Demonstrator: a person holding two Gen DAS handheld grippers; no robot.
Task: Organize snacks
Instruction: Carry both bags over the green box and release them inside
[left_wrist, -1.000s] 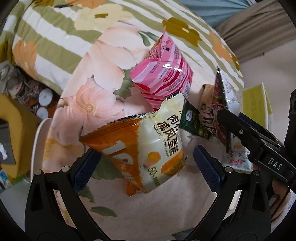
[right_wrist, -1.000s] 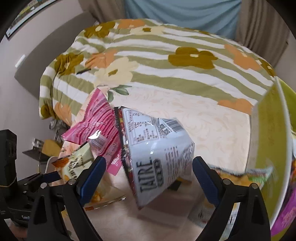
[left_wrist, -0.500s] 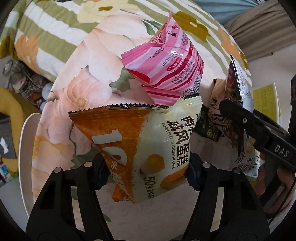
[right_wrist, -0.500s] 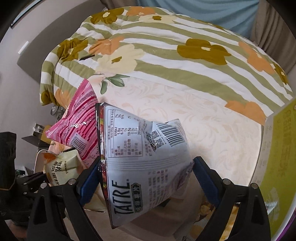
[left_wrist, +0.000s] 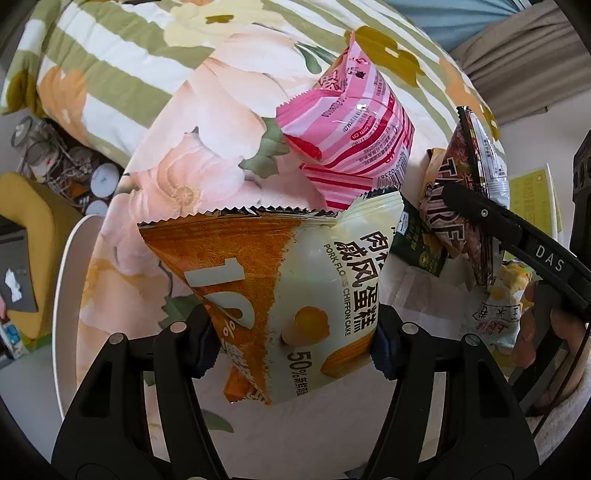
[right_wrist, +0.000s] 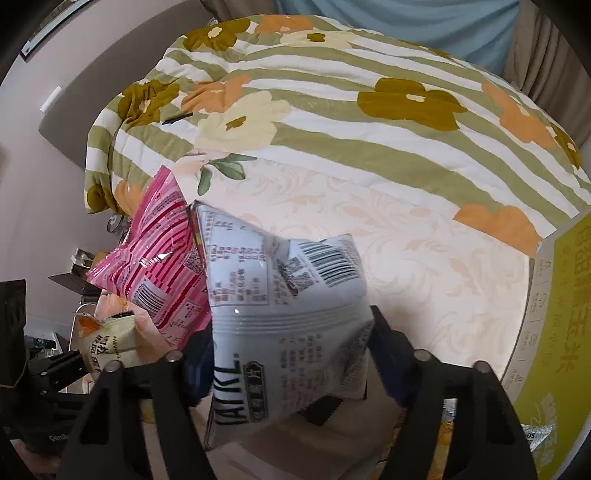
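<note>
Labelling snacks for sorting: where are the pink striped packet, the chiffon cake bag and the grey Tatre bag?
pink striped packet (left_wrist: 354, 136), left wrist view, front panel.
chiffon cake bag (left_wrist: 314, 280), left wrist view, cream middle.
grey Tatre bag (right_wrist: 291, 332), right wrist view, back panel.

Home bedroom. Bed with green-striped floral quilt (right_wrist: 332, 122) fills upper frame; padded grey headboard (right_wrist: 70, 107) at upper left; blue curtain (right_wrist: 399, 26) along top, beige drape (left_wrist: 524, 48) upper right. Cluttered yellow bedside stand (left_wrist: 22, 254) at left edge.
</note>
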